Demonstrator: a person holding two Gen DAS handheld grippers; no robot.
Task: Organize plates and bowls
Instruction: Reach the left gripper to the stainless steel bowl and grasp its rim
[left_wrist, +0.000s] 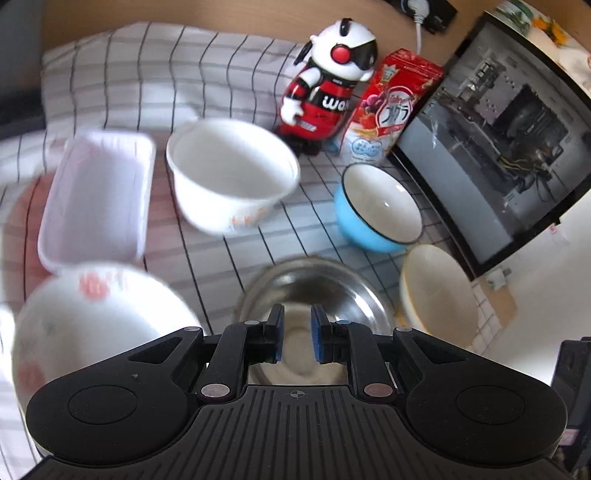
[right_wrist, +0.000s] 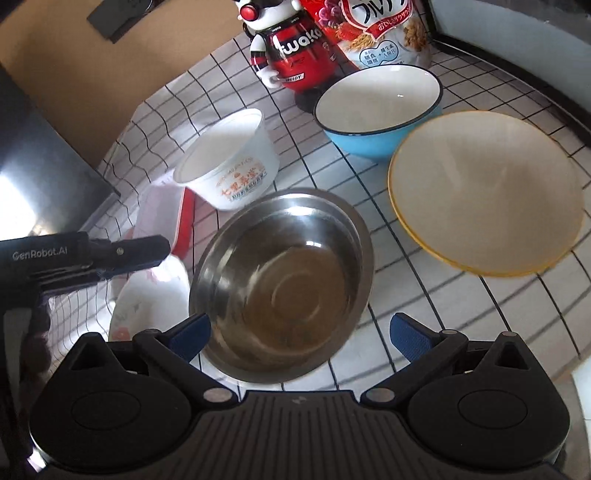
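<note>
Bright daylight, fisheye-curved edges, motion blur at left, glare on steel bowl (right_wrist: 280, 280).

1. Our left gripper (left_wrist: 297, 334) is matte black, with two round domed housings joined by a ribbed centre plate that bears a small crosshair mark.
2. Its fingers (left_wrist: 276, 332) are black and carry blue pads; silver rivet heads mark the linkage pivots.
3. Our right gripper (right_wrist: 299, 332) has the same black body, ribbed plate and silver pivots, with textured blue pads (right_wrist: 412, 336).
4. From the right wrist camera, the side of our left gripper carries white "GenRobot.AI" lettering.
</note>
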